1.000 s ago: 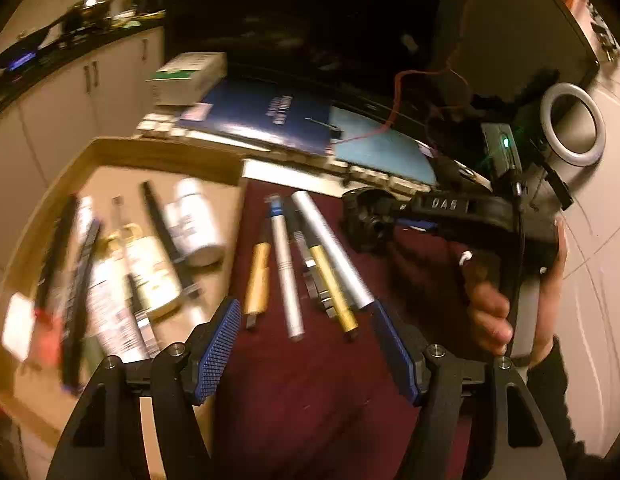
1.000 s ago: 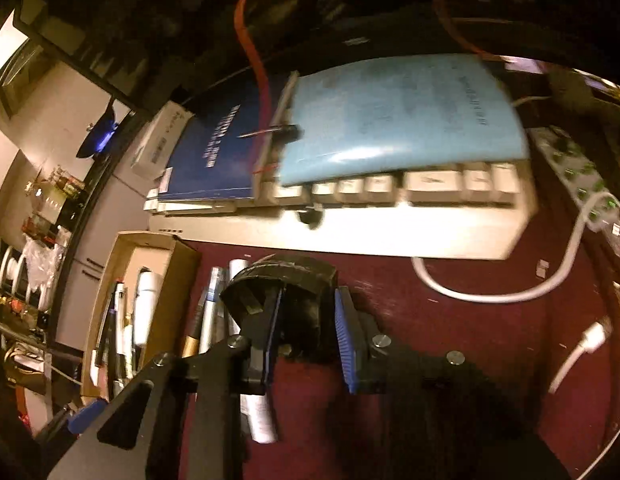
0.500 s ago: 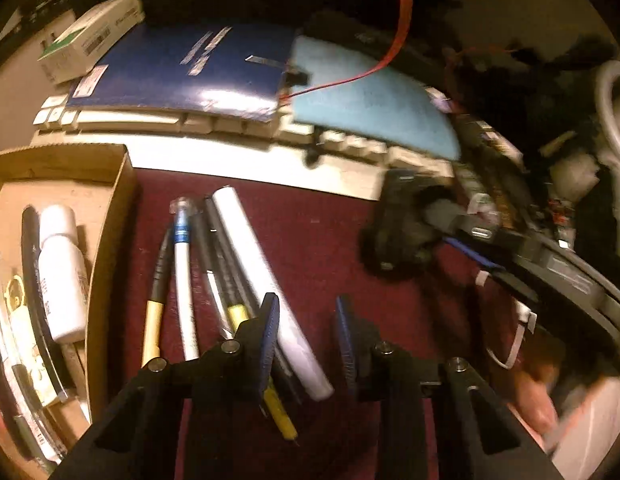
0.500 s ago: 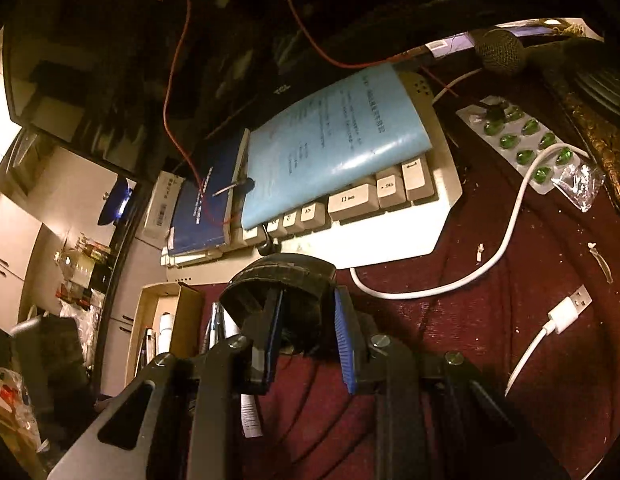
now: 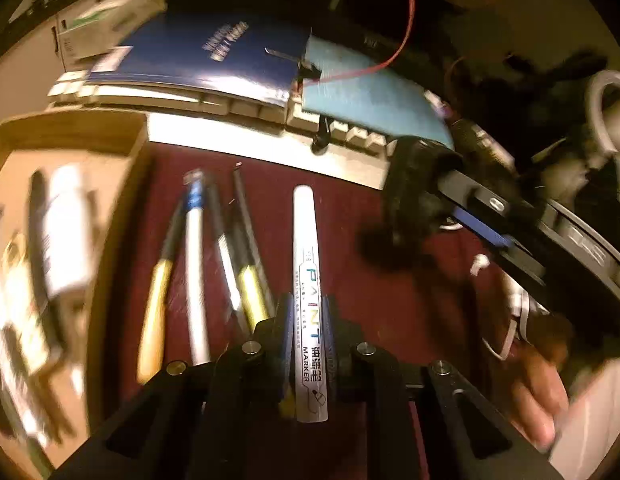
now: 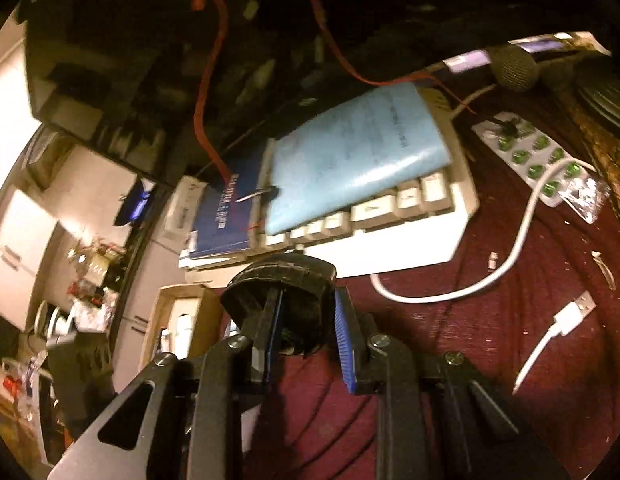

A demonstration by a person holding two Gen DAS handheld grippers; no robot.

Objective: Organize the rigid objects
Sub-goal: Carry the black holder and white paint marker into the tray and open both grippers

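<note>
1. We see our left gripper (image 5: 306, 320) clamped on a white paint marker (image 5: 308, 280); its blue pads press the barrel on both sides, near the lettered end.
2. The marker's long axis runs straight ahead along the fingers. Its rounded end points toward the keyboard (image 5: 238, 120) at the far edge of the dark red cloth (image 5: 389, 292), and its printed end sits back between the finger arms.
3. Just left of the marker, the other pens (image 5: 214, 264) lie on the cloth roughly parallel to it, their far ends also toward the keyboard: a yellow-handled one, a white one with a blue band, and darker ones.
4. Further left, at the cloth's left edge, a cardboard box (image 5: 70, 136) holds a white bottle and other blurred items.
5. Our right gripper (image 6: 306, 336) is closed on a black rounded object (image 6: 282, 280); we cannot tell what it is.
6. Beyond it, the keyboard carries a dark blue booklet (image 6: 226, 216) and a light blue booklet (image 6: 357, 160) side by side.
7. Toward the cloth's right side lie a white USB cable (image 6: 521, 240) and a blister pack of green pills (image 6: 533, 160).
</note>
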